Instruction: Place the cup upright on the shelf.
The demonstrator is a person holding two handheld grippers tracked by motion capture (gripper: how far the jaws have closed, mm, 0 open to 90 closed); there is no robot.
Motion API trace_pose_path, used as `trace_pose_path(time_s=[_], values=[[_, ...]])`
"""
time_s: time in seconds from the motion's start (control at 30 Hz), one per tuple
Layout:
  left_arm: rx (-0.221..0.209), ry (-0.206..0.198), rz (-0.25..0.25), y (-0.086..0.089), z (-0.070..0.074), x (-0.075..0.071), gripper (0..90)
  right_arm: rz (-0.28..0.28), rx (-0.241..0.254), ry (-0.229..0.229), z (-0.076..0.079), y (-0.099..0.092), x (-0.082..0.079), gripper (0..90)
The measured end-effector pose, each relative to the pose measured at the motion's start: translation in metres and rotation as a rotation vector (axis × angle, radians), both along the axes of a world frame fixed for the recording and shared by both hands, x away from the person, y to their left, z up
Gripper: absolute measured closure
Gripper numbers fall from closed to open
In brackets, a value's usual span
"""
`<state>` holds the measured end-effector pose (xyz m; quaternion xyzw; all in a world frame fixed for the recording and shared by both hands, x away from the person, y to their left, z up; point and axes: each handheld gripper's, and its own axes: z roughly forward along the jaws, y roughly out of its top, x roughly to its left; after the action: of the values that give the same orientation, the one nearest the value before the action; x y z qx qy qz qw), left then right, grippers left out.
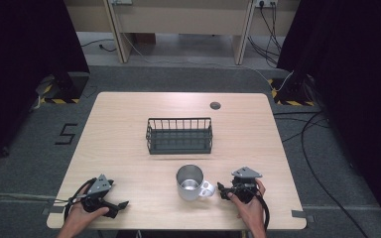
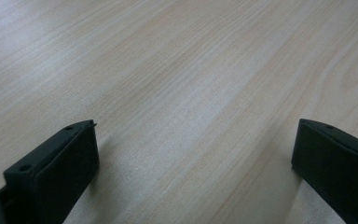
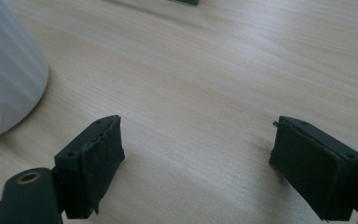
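Your right gripper (image 1: 222, 191), fingers released and empty, sits just beside the mug (image 1: 190, 182) handle; left gripper (image 1: 121, 205) farther, also released.

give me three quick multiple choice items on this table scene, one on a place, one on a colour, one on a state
1. Where does the metal mug stand?
A. inside the basket
B. on the table, nearer the person than the wire basket
C. on the floor

2. What colour is the basket?
A. dark
B. red
C. white

3. How are the right claw's jaws?
A. apart, nothing between
B. clamped on the mug
C. clamped on the basket

Answers: 1 B, the high view shows the mug before the basket; 2 A, its wires look dark; 3 A, bare wood lies between the jaws.
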<state>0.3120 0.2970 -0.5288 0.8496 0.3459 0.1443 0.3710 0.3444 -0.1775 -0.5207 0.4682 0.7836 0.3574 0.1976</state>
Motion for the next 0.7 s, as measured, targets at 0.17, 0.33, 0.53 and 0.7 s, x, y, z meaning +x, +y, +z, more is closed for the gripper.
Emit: trace_pose_path(time_s=[0.17,0.33,0.53,0.7], values=[[-0.001,0.000,0.000,0.000,0.000,0.000,0.0,0.003,0.018,-0.028,0.005,-0.002,-0.003,17.3],[0.000,-0.001,0.001,0.000,0.000,0.000,0.0,0.017,0.051,-0.055,0.012,-0.006,-0.014,16.4],[0.001,-0.001,0.000,0.000,0.000,0.000,0.0,0.035,0.058,-0.079,0.018,-0.007,-0.023,16.5],[0.001,-0.001,0.000,0.000,0.000,0.000,0.0,0.054,0.066,-0.096,0.023,-0.005,-0.031,16.6]])
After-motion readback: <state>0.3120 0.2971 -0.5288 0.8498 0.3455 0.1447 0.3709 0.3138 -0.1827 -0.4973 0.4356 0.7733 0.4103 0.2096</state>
